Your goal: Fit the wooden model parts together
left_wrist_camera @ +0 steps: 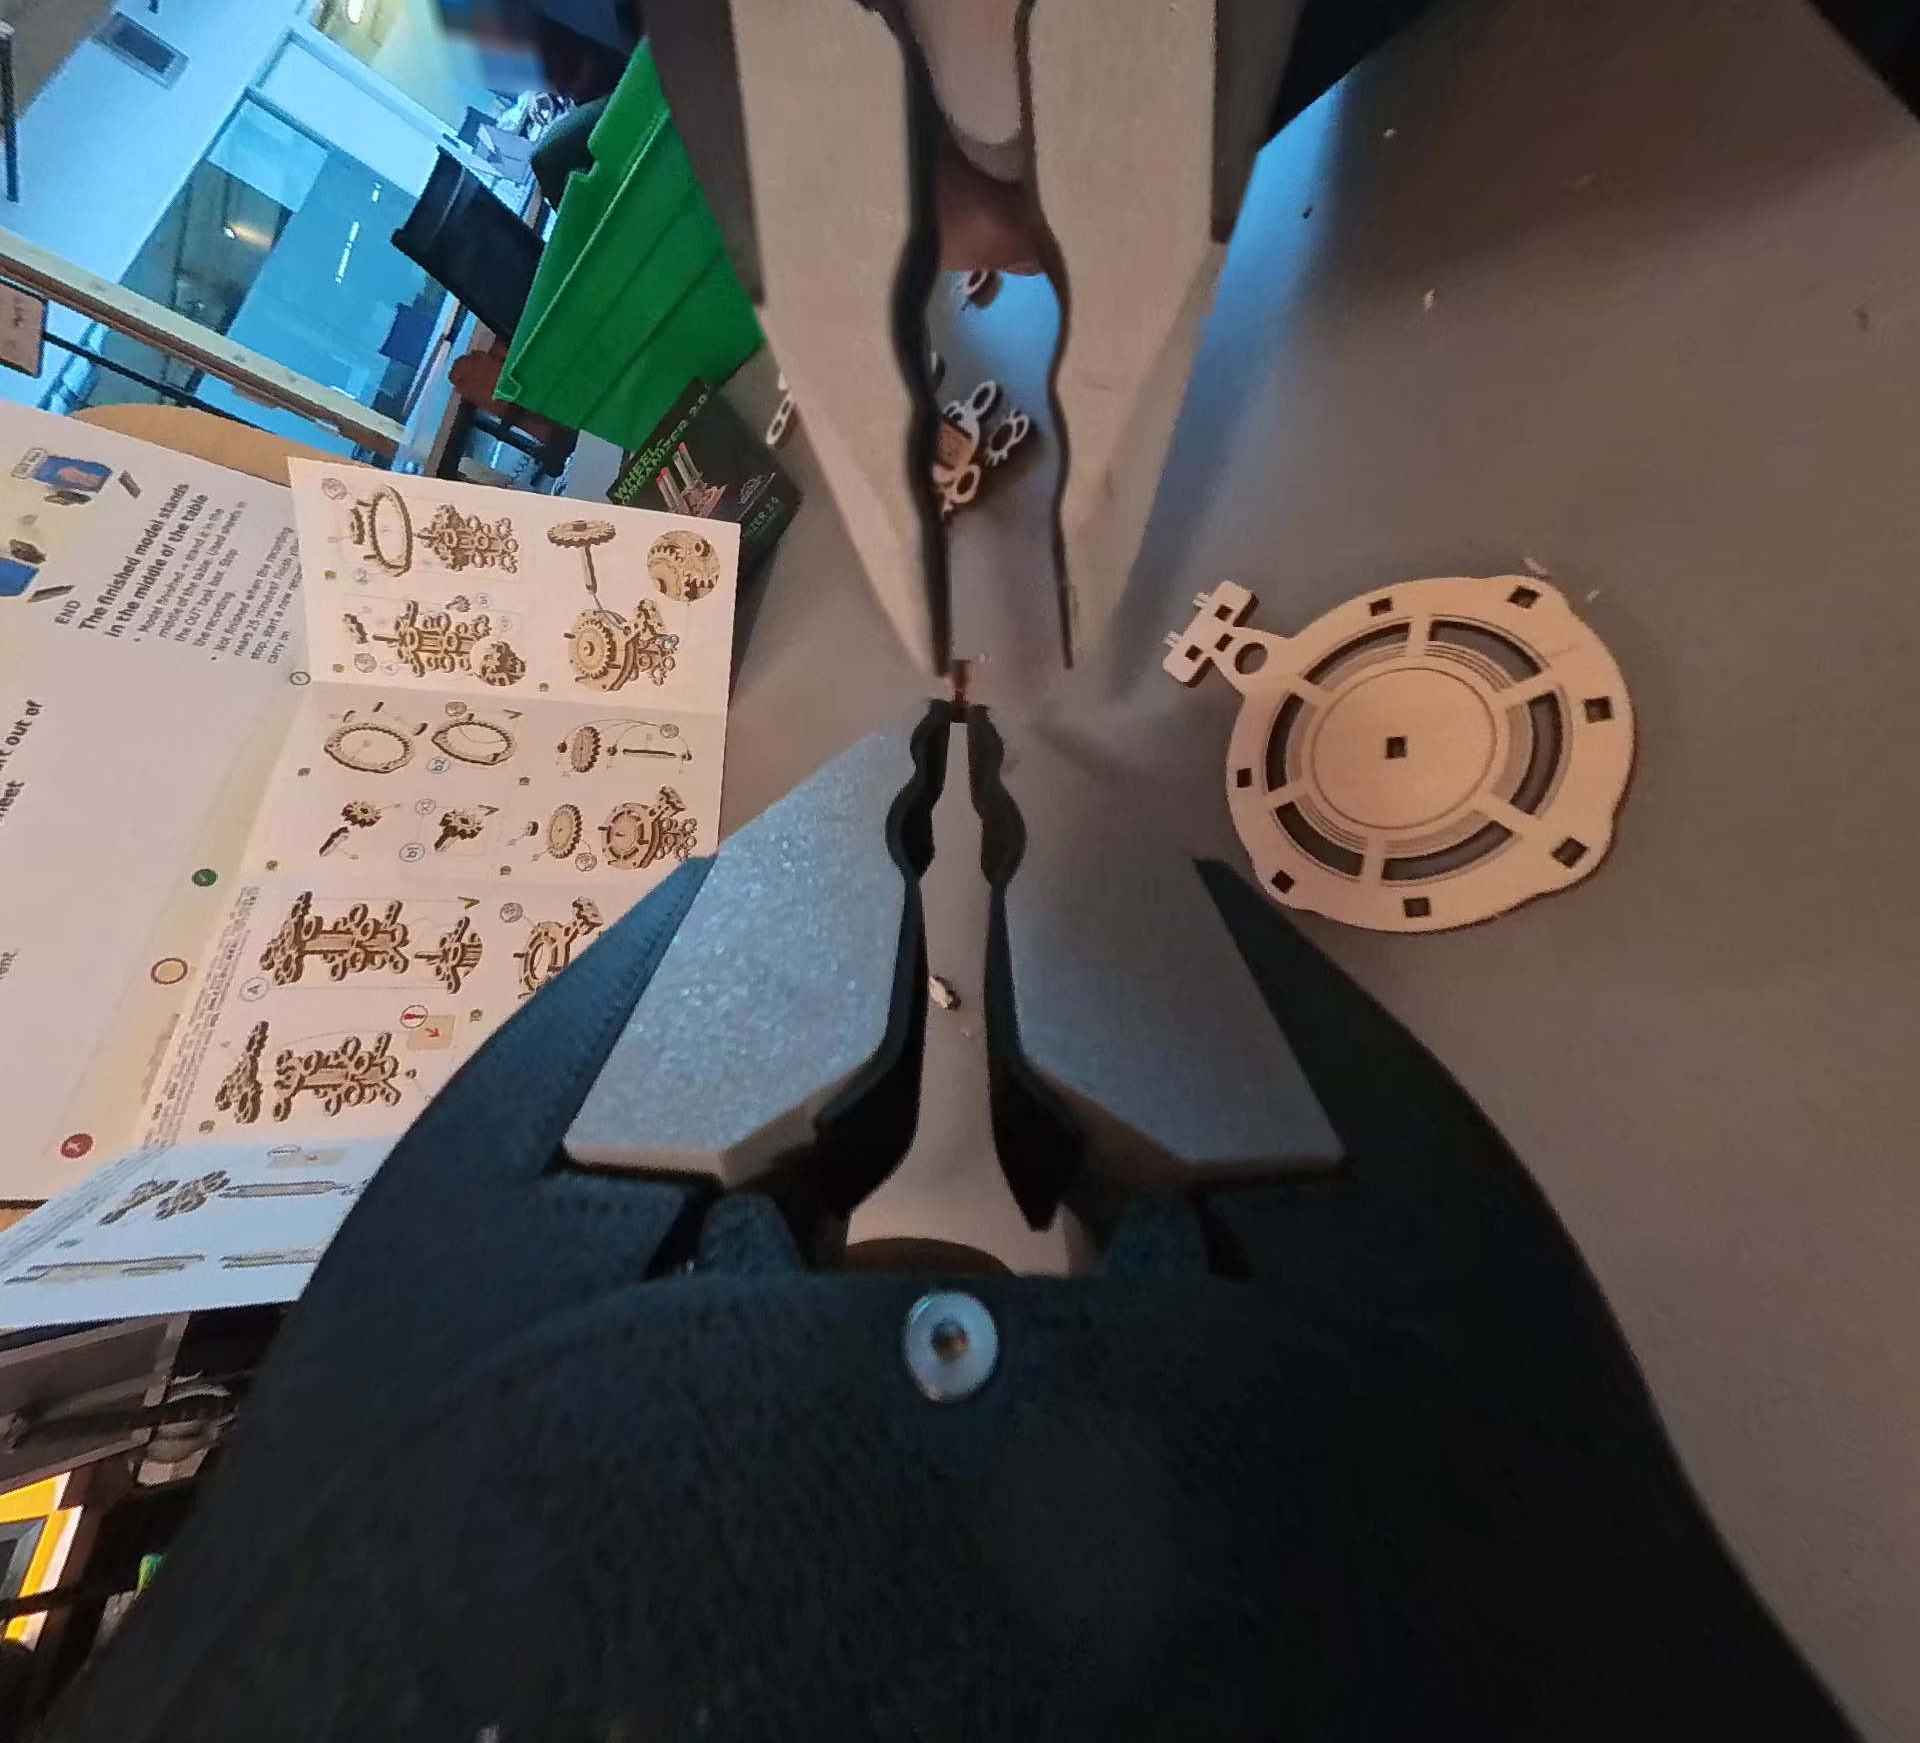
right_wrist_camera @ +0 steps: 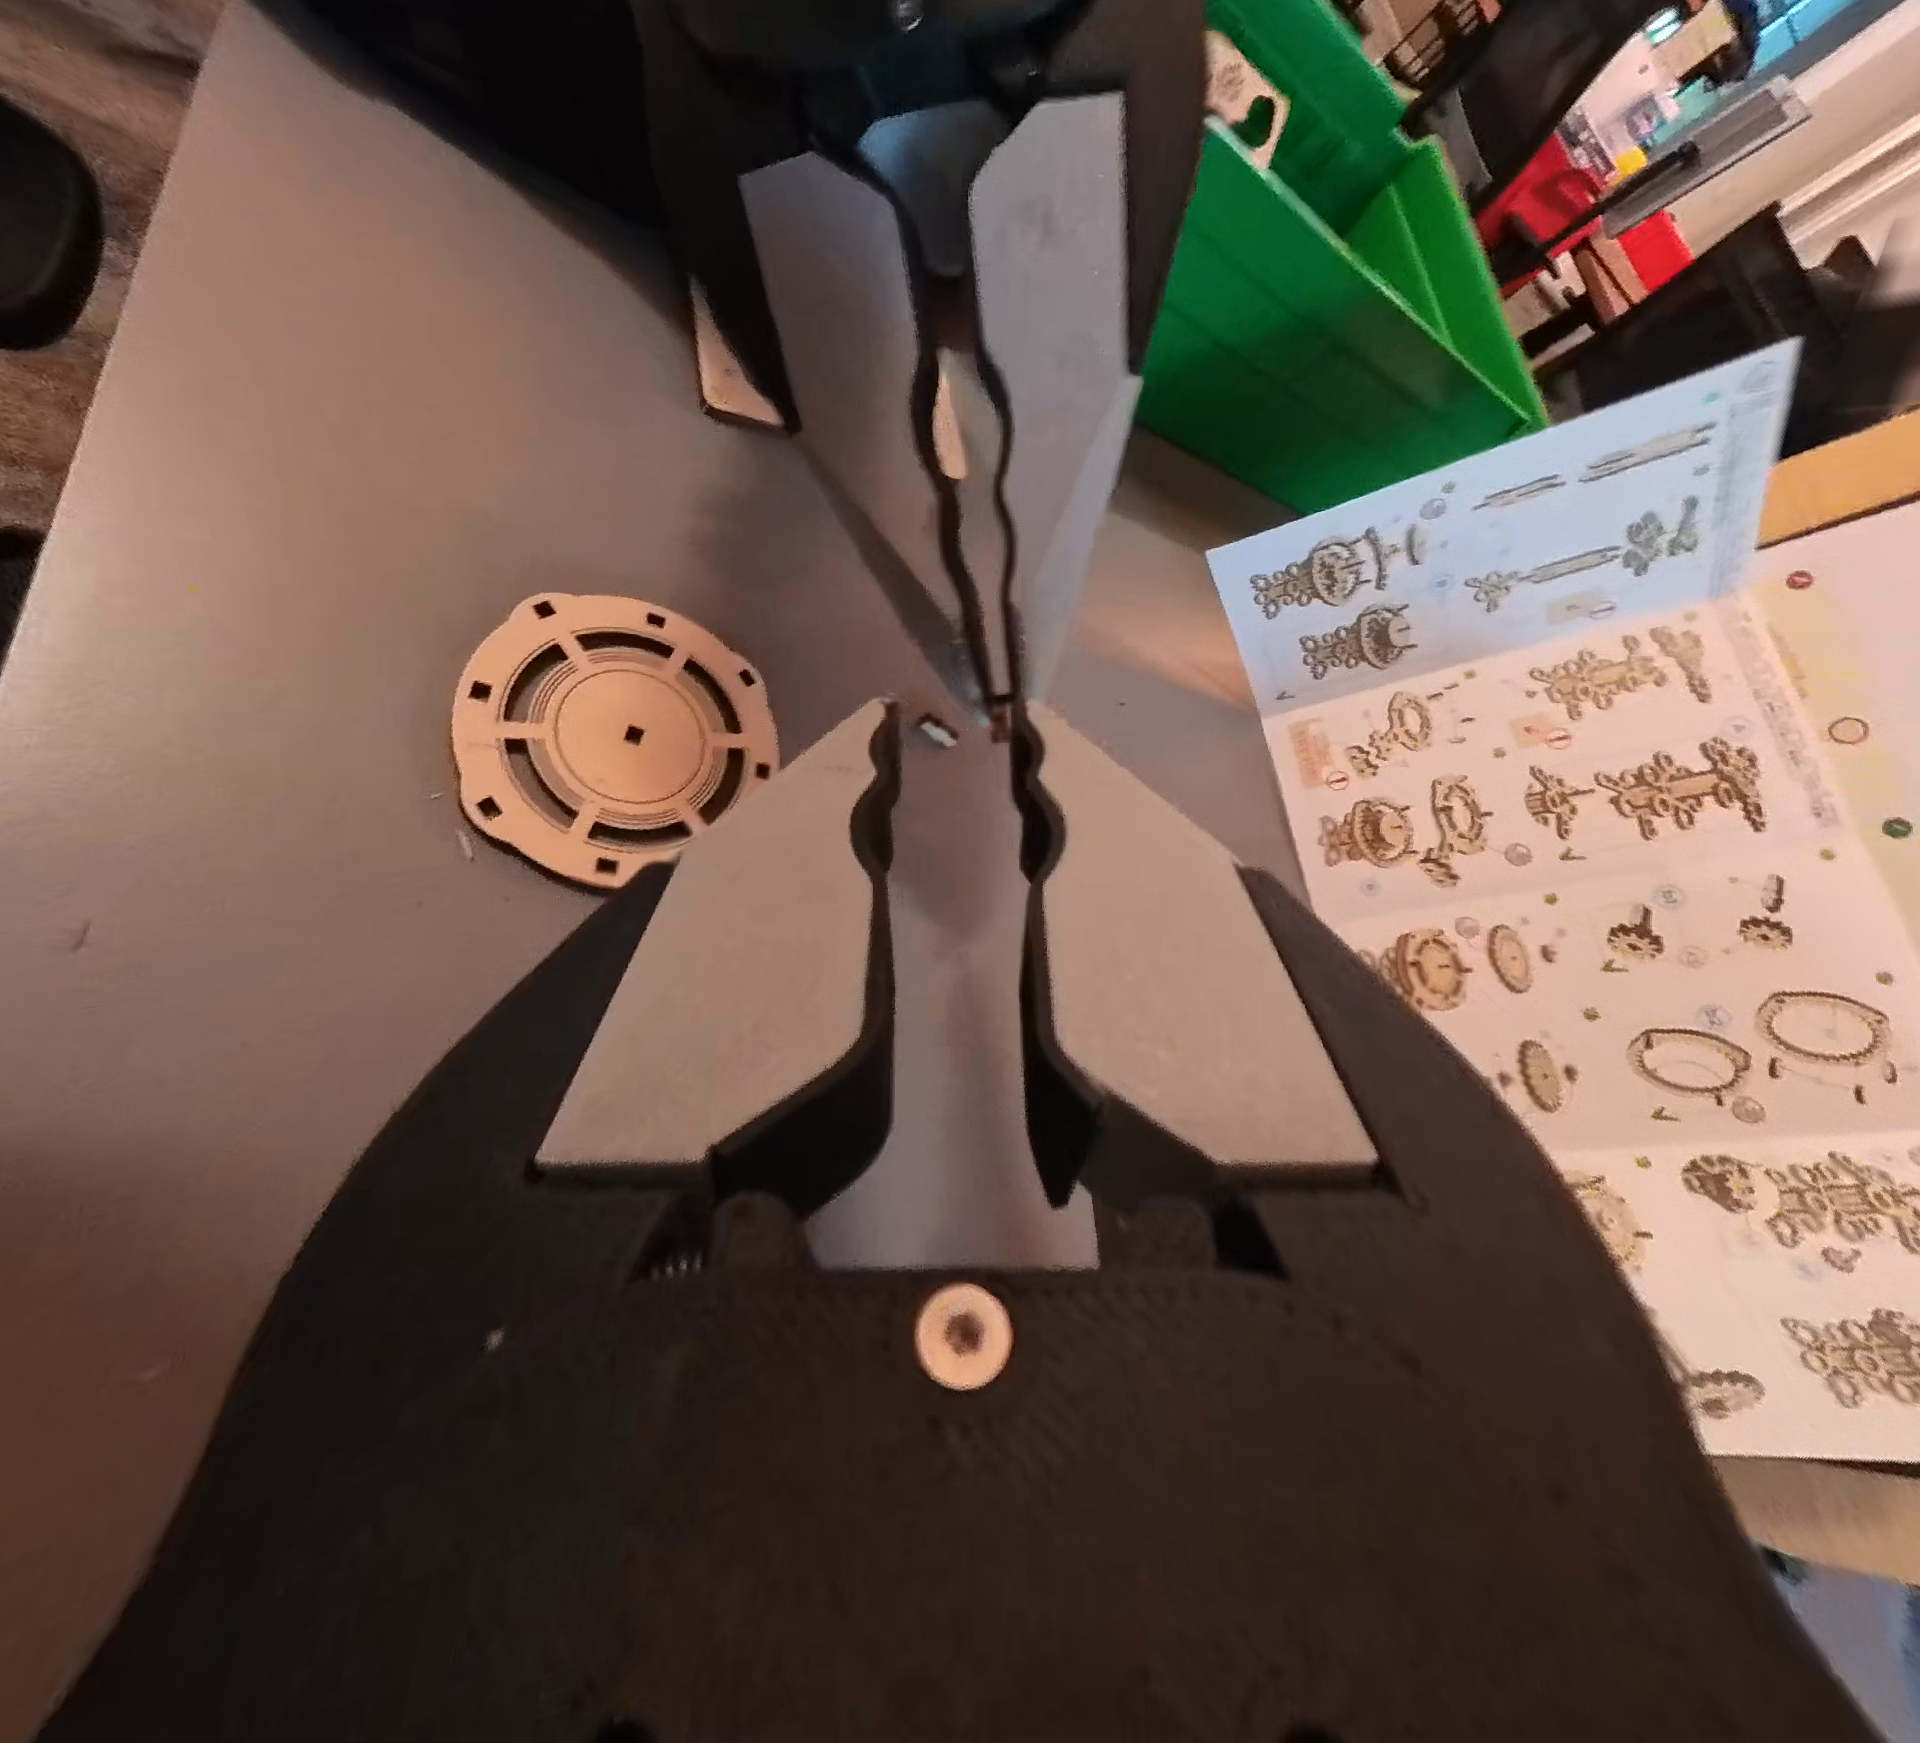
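one tiny wooden peg (left_wrist_camera: 958,677) sits pinched at the tips of the left gripper (left_wrist_camera: 956,719), whose fingers are nearly closed on it, above the grey table (left_wrist_camera: 1558,343). the right gripper (right_wrist_camera: 951,722) meets it tip to tip, fingers narrowly apart. a round slotted wooden disc (left_wrist_camera: 1423,748) lies flat just beside them. an instruction sheet (left_wrist_camera: 436,758) lies on the other side, a green bin (left_wrist_camera: 623,270) beyond.

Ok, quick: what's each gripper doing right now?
Left gripper: fingers closed on a small wooden piece.
Right gripper: open, gripping nothing, its fingers close to that piece.
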`<state>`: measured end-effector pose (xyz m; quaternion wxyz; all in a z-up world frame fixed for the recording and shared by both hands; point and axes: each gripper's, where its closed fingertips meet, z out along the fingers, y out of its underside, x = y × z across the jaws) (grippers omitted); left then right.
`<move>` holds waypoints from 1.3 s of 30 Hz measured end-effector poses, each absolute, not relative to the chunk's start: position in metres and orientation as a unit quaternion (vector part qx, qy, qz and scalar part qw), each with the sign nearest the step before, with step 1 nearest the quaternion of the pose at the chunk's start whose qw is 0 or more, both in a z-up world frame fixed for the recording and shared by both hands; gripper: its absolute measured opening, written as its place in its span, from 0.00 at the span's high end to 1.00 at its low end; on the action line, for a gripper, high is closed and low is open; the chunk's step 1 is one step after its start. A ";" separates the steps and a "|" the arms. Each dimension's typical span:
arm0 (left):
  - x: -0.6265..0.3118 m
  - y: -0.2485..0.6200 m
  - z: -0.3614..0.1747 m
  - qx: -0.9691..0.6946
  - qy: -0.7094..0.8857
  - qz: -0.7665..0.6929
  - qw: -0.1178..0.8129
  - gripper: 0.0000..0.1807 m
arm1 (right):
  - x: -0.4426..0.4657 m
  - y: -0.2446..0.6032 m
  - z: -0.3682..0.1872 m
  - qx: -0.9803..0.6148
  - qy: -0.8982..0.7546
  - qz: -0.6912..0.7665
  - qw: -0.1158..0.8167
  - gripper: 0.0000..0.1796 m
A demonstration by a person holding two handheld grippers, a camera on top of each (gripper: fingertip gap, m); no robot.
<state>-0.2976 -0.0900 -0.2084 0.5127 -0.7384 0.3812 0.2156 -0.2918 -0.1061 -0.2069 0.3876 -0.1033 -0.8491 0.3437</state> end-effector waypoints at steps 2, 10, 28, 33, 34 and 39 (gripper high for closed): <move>-0.299 -0.090 -0.211 -0.742 0.382 0.220 0.505 1.00 | -0.295 -0.103 -0.211 -0.115 -0.852 0.331 0.388 0.91; -0.298 -0.091 -0.209 -0.739 0.384 0.219 0.509 1.00 | -0.288 -0.107 -0.198 -0.097 -0.841 0.356 0.396 0.92; -0.287 -0.092 -0.186 -0.719 0.350 0.148 0.582 1.00 | -0.297 -0.100 -0.193 -0.126 -0.827 0.352 0.419 0.91; -0.283 -0.095 -0.161 -0.695 0.291 0.027 0.657 1.00 | -0.287 -0.106 -0.168 -0.127 -0.799 0.420 0.410 0.96; -0.284 -0.095 -0.159 -0.692 0.285 0.017 0.663 1.00 | -0.286 -0.106 -0.166 -0.127 -0.797 0.429 0.406 0.99; -0.282 -0.096 -0.157 -0.688 0.282 -0.002 0.668 1.00 | -0.285 -0.106 -0.159 -0.141 -0.788 0.452 0.394 0.99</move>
